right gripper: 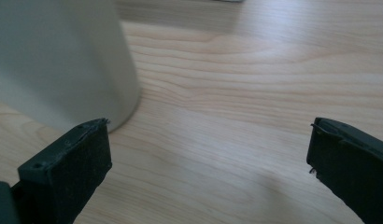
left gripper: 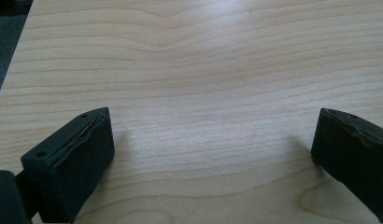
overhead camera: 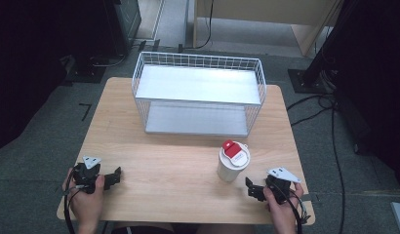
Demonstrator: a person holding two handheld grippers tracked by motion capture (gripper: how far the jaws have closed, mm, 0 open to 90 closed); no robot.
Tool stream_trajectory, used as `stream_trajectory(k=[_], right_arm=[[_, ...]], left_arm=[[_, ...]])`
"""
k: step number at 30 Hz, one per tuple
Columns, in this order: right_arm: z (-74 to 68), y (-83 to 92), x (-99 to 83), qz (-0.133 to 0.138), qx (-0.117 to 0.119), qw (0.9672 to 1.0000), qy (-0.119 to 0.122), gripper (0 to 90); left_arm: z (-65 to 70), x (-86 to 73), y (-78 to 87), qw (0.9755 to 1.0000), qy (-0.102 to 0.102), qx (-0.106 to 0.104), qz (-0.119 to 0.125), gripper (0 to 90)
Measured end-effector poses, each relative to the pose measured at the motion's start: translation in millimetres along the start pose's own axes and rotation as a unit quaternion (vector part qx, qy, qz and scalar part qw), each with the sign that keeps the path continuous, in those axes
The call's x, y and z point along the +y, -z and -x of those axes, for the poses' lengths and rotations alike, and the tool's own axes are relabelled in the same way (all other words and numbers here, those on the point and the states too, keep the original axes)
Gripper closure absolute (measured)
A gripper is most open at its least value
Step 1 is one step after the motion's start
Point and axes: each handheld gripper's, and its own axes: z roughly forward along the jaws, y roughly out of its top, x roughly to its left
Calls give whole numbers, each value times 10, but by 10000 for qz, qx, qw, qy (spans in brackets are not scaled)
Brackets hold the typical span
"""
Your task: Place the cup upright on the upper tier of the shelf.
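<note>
A white cup (overhead camera: 232, 163) with a red-and-white lid stands on the wooden table (overhead camera: 178, 161), right of centre near the front. My right gripper (overhead camera: 251, 189) rests on the table just right of and in front of the cup, held by a hand, jaws wide open and empty. In the right gripper view the cup's white wall (right gripper: 63, 60) rises at the left, just beyond the left jaw, with the right gripper (right gripper: 210, 168) open over bare wood. My left gripper (overhead camera: 115, 176) lies at the front left, open and empty; the left gripper (left gripper: 213, 158) spans bare wood.
A white wire basket shelf (overhead camera: 200, 92) with two tiers stands at the back middle of the table. Black stands and cables (overhead camera: 330, 112) lie on the floor to the right. Dark equipment (overhead camera: 105, 29) sits beyond the table's far left corner.
</note>
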Motion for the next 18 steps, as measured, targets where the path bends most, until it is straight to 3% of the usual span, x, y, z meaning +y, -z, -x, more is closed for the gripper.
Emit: stream_trajectory(k=[3, 18], right_arm=[[-91, -22, 17, 21, 120, 9999, 118, 0], [-439, -121, 100, 265, 622, 9975, 227, 0]], left_arm=[[0, 0, 0, 10000, 2, -2, 0, 0], [0, 0, 0, 10000, 4, -4, 1, 0]])
